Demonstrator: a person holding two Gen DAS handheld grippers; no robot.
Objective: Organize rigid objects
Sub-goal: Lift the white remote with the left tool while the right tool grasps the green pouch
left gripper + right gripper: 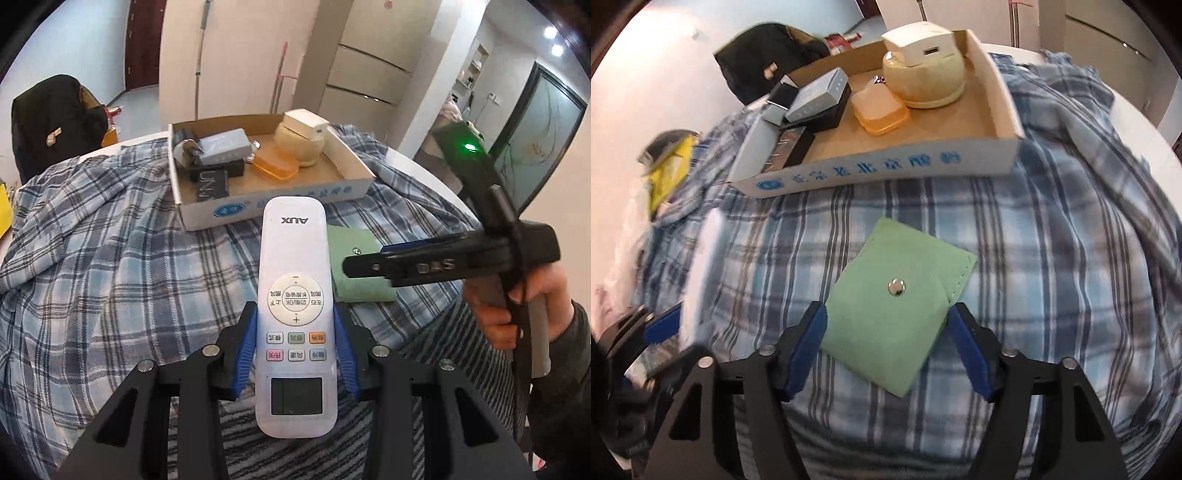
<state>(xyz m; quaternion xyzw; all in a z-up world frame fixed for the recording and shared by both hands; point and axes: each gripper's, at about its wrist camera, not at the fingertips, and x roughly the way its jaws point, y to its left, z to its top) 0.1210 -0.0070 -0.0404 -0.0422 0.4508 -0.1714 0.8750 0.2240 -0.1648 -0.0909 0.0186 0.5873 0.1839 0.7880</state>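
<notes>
My left gripper [295,310] is shut on a white AUX remote [295,258], held above the plaid cloth and pointing at the cardboard tray [280,206]. In the right wrist view the remote [701,266] shows as a white blur at the left. A green snap pouch [908,258] lies flat on the cloth in front of the tray [886,166]. My right gripper [886,314] is open and straddles the pouch's near end, with a blue pad on each side. The left wrist view shows the right gripper [365,258] from the side, low over the pouch [351,236].
The tray holds a cream round jar [923,81] with a white charger [919,44] on top, an orange case [879,110], grey boxes [816,96] and a black box [214,181]. A plaid cloth [1052,258] covers the round table. A black bag [55,118] sits behind it. A hand [517,306] grips the right handle.
</notes>
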